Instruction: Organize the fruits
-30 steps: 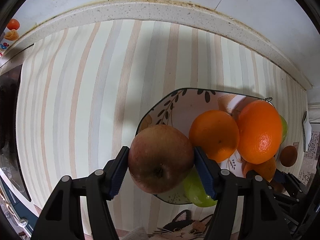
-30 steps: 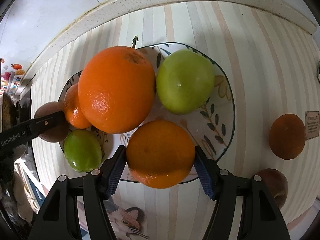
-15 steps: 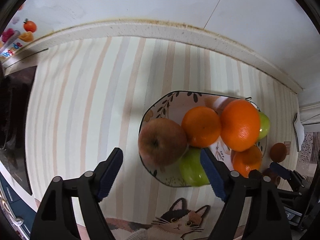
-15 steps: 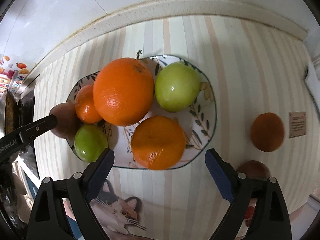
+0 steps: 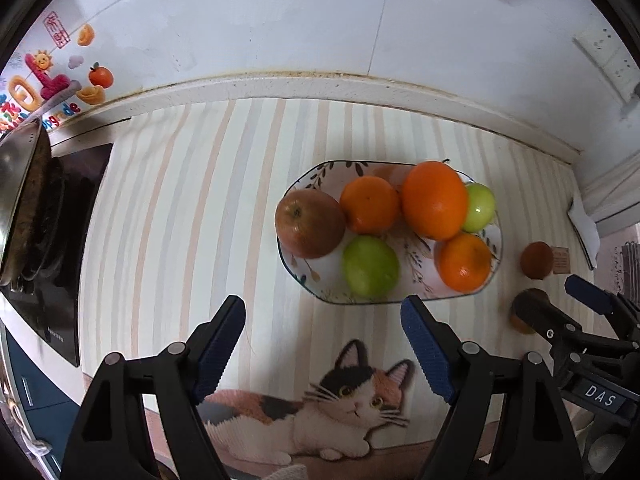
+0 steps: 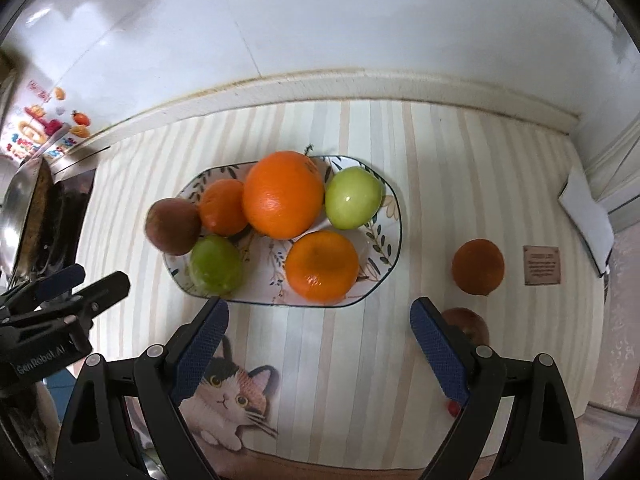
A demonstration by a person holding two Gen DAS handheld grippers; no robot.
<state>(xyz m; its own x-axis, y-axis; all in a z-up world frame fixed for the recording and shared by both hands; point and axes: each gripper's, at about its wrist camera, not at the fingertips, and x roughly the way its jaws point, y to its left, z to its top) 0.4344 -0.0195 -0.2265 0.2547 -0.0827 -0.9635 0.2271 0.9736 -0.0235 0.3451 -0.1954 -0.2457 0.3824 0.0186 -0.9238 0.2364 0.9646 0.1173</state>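
A leaf-patterned plate [image 5: 320, 172] [image 6: 392, 248] on the striped mat holds a red-brown apple [image 5: 310, 224] [image 6: 173, 226] at its left edge, a big orange [image 5: 434, 199] [image 6: 283, 194], two smaller oranges [image 5: 370, 204] [image 5: 464, 262] [image 6: 322, 267] and two green apples [image 5: 370, 266] [image 6: 354, 197]. My left gripper [image 5: 323, 338] hangs open above the mat, in front of the plate, with nothing between its pads. My right gripper [image 6: 319, 342] is likewise open and empty, high over the plate's near rim. To the right of the plate lie a dark orange fruit [image 6: 478, 266] [image 5: 537, 260] and a reddish fruit [image 6: 466, 324].
A stove with a pan [image 5: 24, 196] sits at the left edge of the counter. The mat carries a cat picture [image 5: 344, 404] near the front. A small brown card [image 6: 542, 265] and a white folded cloth [image 6: 586, 216] lie far right. A tiled wall backs the counter.
Both grippers let go of their fruit and rose away: the left released the red-brown apple onto the plate's left edge, the right released the small orange at the plate's near side.
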